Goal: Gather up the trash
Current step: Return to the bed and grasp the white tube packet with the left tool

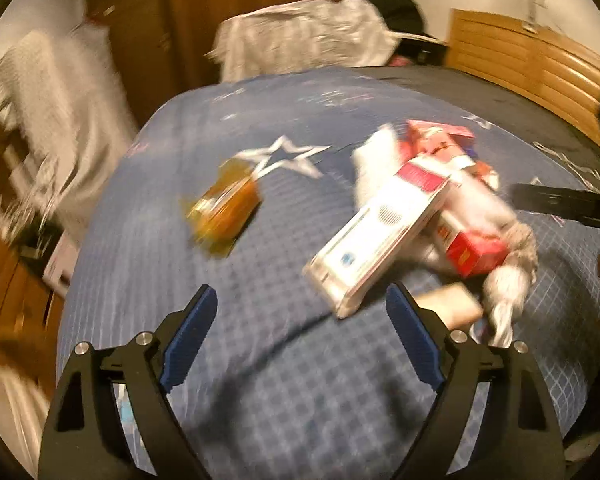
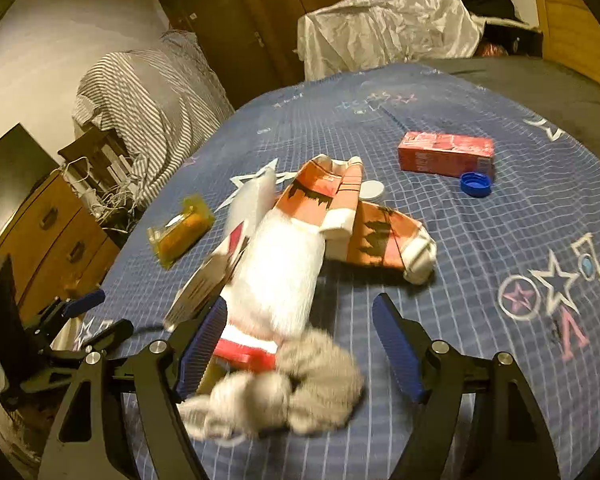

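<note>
Right wrist view: right gripper (image 2: 300, 340) stood released over the crumpled tissue (image 2: 284, 392), lower centre.
Left gripper (image 1: 302, 336): released, empty (blurred).
Advice: straddle the tissue fully before clenching.

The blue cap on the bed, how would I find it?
Look at the blue checked bedspread. Toward its far side lies a red carton on its side, away from the heap of trash. The blue cap sits right at that carton's near corner: small, round, the only bright blue piece.

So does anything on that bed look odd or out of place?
Yes: litter on the blue bedspread. A flattened orange carton, a red box, a loose blue cap and crumpled tissue lie scattered about.
</note>
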